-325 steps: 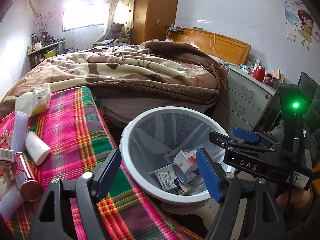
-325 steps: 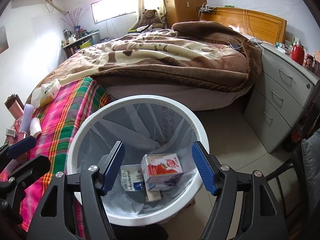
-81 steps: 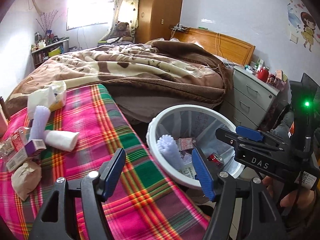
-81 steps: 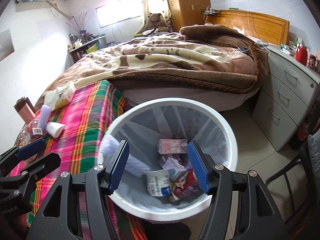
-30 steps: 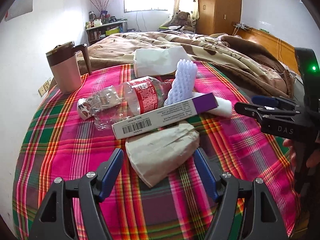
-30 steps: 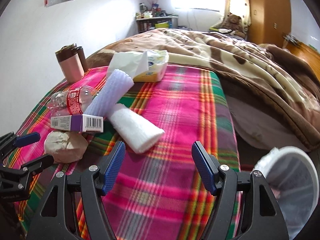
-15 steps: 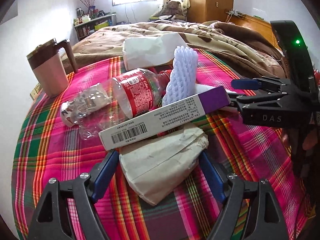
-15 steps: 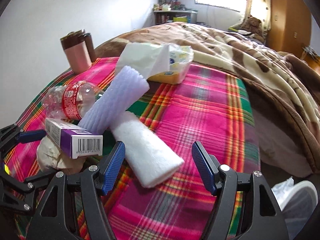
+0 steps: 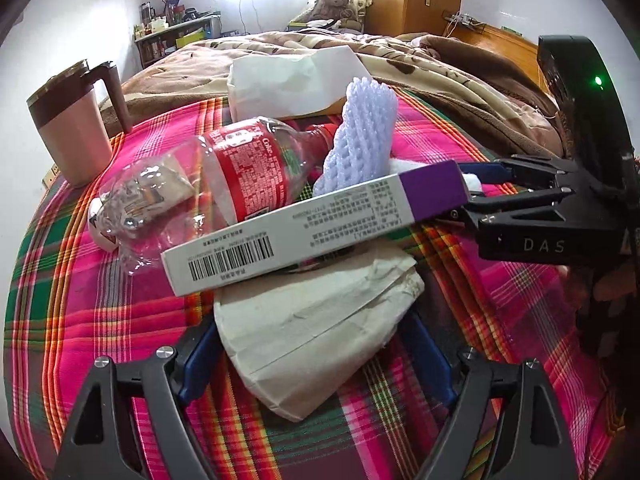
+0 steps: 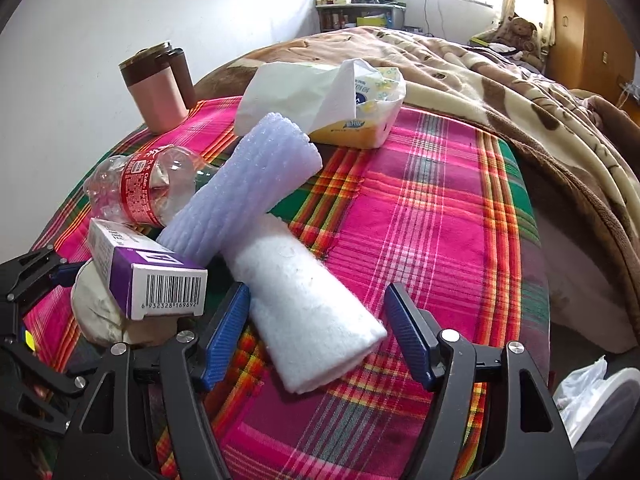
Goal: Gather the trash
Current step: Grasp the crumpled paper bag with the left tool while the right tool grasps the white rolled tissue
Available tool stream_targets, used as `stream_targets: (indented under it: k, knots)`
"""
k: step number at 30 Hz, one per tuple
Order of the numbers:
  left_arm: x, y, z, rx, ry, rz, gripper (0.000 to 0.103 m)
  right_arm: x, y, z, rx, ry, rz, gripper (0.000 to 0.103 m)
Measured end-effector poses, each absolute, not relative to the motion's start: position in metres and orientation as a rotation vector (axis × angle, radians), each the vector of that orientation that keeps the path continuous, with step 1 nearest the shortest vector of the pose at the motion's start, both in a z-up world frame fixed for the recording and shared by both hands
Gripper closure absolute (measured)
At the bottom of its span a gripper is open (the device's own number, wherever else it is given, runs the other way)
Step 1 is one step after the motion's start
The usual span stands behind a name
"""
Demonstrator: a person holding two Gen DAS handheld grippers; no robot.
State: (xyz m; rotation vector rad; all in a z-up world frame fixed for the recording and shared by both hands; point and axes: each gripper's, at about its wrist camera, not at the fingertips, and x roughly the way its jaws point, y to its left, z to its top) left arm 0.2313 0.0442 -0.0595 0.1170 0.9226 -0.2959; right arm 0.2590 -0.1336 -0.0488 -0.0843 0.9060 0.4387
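Observation:
My left gripper [image 9: 316, 360] is open, its blue pads on either side of a crumpled beige paper bag [image 9: 316, 332] on the plaid cloth. A purple and white box [image 9: 312, 228] lies across the bag, beside a crushed Coke bottle [image 9: 240, 172] and a lilac foam net [image 9: 360, 136]. My right gripper [image 10: 318, 336] is open around a white foam roll [image 10: 308, 312]. The lilac foam net [image 10: 244, 188], the box [image 10: 148, 276], the bottle [image 10: 136, 188] and the bag [image 10: 96, 308] lie to its left. The right gripper also shows in the left wrist view [image 9: 516, 184].
A pink mug [image 9: 76, 128] stands at the table's far left corner. A tissue pack [image 10: 332, 100] lies at the far edge. The bed with a brown blanket [image 10: 500, 76] is behind. The white bin's rim [image 10: 600, 404] shows low at the right.
Both grippers have moved forward and down. The left pads now flank the paper bag. The right pads now flank the white foam roll.

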Motion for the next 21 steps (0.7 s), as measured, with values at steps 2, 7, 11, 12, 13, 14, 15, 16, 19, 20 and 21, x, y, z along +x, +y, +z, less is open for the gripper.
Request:
stream_targets:
  k: [2,7,11,12,13,14,15,16,19,20,21]
  knots:
    - [0.229,0.043,-0.059,0.115,0.921,-0.310,0.017,0.257,-0.132,-0.048,-0.093,0.903,0.440,0.044]
    - [0.223,0.038,-0.059,0.122,0.919,-0.321,0.029,0.251,-0.132,-0.047,-0.101,0.896,0.443,0.056]
    - [0.218,0.035,-0.058,0.126,0.924,-0.333,0.039,0.246,-0.133,-0.046,-0.104,0.880,0.427,0.067]
    - [0.216,0.033,-0.058,0.131,0.922,-0.333,0.041,0.246,-0.133,-0.046,-0.104,0.880,0.427,0.068]
    - [0.215,0.032,-0.058,0.132,0.922,-0.332,0.043,0.244,-0.134,-0.046,-0.102,0.878,0.425,0.070]
    - [0.213,0.032,-0.057,0.132,0.922,-0.328,0.045,0.241,-0.136,-0.046,-0.093,0.882,0.416,0.072]
    - [0.211,0.032,-0.057,0.129,0.921,-0.326,0.046,0.239,-0.137,-0.047,-0.086,0.882,0.410,0.073]
    - [0.209,0.031,-0.057,0.125,0.921,-0.329,0.049,0.238,-0.138,-0.047,-0.079,0.882,0.405,0.076]
    - [0.202,0.029,-0.056,0.125,0.921,-0.340,0.074,0.233,-0.143,-0.046,-0.060,0.880,0.387,0.078]
    - [0.200,0.028,-0.056,0.129,0.920,-0.335,0.075,0.231,-0.144,-0.046,-0.054,0.879,0.381,0.078]
    - [0.198,0.028,-0.056,0.130,0.919,-0.332,0.075,0.229,-0.146,-0.045,-0.045,0.879,0.377,0.078]
